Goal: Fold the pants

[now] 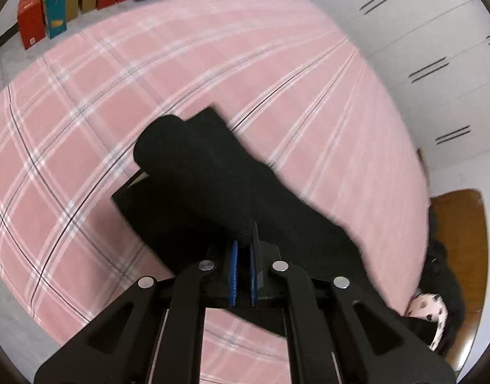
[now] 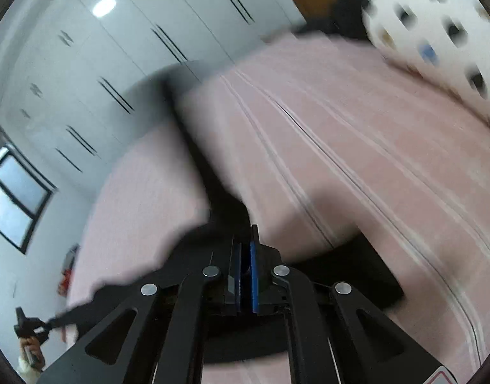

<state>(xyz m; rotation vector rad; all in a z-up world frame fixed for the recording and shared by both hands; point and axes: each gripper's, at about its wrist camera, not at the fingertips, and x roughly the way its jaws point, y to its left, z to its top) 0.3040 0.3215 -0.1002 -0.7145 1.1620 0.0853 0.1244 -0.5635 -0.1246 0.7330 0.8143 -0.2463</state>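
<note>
Black pants [image 1: 197,172] lie partly on a bed with a pink plaid sheet [image 1: 85,121]. In the left wrist view my left gripper [image 1: 245,243] is shut on an edge of the pants, blue pads together, and the cloth hangs from it down to a folded part on the sheet. In the right wrist view my right gripper [image 2: 246,236] is shut on another edge of the pants [image 2: 219,198], which blur away up the bed. A strip of the black cloth runs to the lower left, where a hand holds the left gripper [image 2: 28,324].
Red, teal and cardboard boxes [image 1: 53,9] stand on the floor past the bed's far side. White wardrobe doors [image 1: 421,48] line one side. A white dotted pillow [image 2: 437,32] lies at the bed's head by a wooden board [image 1: 462,240]. A window [image 2: 14,192] is in the wall.
</note>
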